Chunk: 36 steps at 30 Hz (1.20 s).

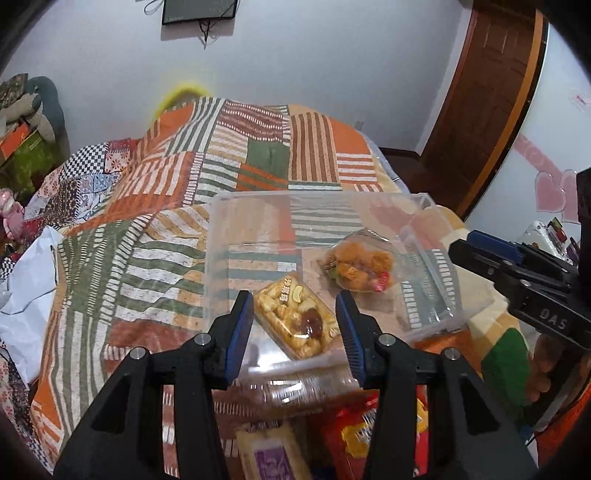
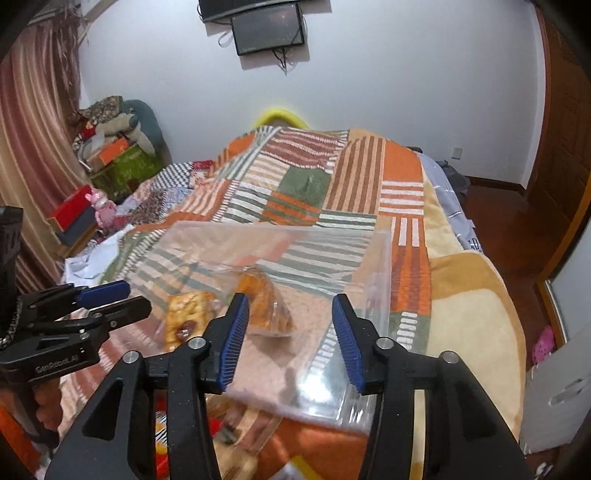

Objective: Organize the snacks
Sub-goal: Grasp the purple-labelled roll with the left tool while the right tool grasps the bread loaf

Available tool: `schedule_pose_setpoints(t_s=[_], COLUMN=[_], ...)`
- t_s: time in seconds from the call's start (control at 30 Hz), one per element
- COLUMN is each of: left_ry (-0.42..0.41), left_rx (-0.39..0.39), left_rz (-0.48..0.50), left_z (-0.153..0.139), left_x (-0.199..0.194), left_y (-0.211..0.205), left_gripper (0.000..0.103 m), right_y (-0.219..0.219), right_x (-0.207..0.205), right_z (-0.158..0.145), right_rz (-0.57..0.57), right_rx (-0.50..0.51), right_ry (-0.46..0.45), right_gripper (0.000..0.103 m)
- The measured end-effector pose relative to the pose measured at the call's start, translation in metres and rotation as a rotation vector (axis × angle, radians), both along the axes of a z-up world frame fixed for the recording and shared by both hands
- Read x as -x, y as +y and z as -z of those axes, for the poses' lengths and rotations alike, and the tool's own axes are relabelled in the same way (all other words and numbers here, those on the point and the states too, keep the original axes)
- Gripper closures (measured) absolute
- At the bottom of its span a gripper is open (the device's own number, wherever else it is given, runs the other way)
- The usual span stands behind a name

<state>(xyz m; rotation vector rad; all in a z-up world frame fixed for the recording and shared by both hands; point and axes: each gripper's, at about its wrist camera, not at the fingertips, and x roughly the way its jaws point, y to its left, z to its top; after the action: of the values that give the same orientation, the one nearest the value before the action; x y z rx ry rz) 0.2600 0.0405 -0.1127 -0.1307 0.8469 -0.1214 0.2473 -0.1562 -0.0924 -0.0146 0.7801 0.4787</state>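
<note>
A clear plastic bin [image 1: 413, 236] sits on a bed spread with a patchwork blanket [image 1: 177, 192] of orange, green and white stripes. Two snack packs lie on the bin's floor. The nearer is a clear-wrapped pack of pale biscuits and nuts [image 1: 295, 321] with a dark red piece in it, lying at a slant close to the bin's near wall. Further in and to the right lies a small bag of orange-brown puffed snacks [image 1: 360, 267], apart from the first pack.

The left gripper [image 1: 295, 328] hangs above the near edge of the bin, its jaws spread wide with the biscuit pack seen in the gap between them; the blue pads [image 1: 240, 328] touch nothing and the jaws hold nothing. In the right wrist view the same bin [image 2: 380, 280] shows from its right side, with the orange bag [image 2: 266, 306] and the biscuit pack [image 2: 184, 314] blurred through its wall. The right gripper [image 2: 288, 339] is likewise parted wide and empty, poised over the right half of the bin. Each gripper shows in the other's view: the right one [image 1: 491, 254] at the right edge, the left one [image 2: 107, 299] at the left.

Outside the bin, on the blanket just in front of its near wall, lie more packets: a red and yellow one [image 1: 362, 432] and a pale one with a purple label [image 1: 269, 458]. A dark screen [image 2: 269, 27] hangs on the white wall beyond the bed, and a wooden door [image 1: 487, 92] stands to the right
</note>
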Motion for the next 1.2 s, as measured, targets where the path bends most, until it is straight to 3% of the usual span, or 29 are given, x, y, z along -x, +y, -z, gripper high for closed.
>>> schedule_pose_setpoints(t_s=[0.17,0.4,0.77,0.97,1.2], left_ry=[-0.028,-0.012,0.095,0.108,0.134], left_rx=[0.007,-0.004,-0.003,-0.029,0.045], left_rz=[-0.012,-0.019,-0.035,-0.03,-0.08], left_z=[-0.014,-0.011,0.032,0.047,0.062], left_x=[0.026,0.061,0.095,0.104,0.101], left_y=[0.004,0.009,0.017,0.011,0.023], left_gripper=[0.047,0.042,0.041,0.041,0.036], right_y=[-0.008,-0.012,0.001,0.007,0.0], right_x=[0.021,0.051,0.084,0.089,0.091], right_z=[-0.011,-0.01,0.027,0.042,0.053], right_rz=[-0.003,-0.035,-0.06,-0.043,-0.011], right_rx=[-0.038,-0.06,-0.009,-0.01,-0.05], right_ry=[-0.025,-0.023,0.05,0.084,0.122], right_gripper=[0.049,0.042,0.039,0.04,0.042])
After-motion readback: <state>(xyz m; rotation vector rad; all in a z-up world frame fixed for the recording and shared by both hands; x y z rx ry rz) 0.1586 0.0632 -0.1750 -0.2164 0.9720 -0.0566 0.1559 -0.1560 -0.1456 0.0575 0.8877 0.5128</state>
